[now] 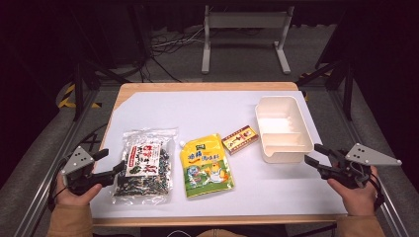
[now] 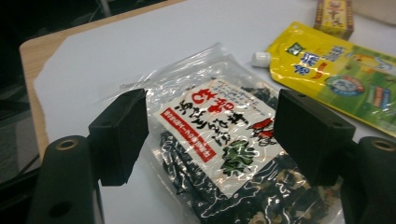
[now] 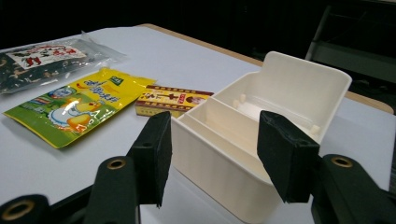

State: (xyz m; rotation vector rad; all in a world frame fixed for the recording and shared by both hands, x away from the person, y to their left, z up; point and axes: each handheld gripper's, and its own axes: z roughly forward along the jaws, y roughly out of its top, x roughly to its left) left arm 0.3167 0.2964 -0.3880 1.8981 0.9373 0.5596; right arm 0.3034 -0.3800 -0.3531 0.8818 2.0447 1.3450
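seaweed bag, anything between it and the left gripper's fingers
Nothing visible. The left gripper hovers open at the left edge of the seaweed bag, and bare white table cover lies beneath its fingers.

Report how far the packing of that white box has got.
Nothing looks done: the white box sits empty. The left gripper is open at the seaweed bag, not gripping; the right gripper is open beside the box. Seemingly left: the bag, the yellow pouch and the small carton, all on the table.
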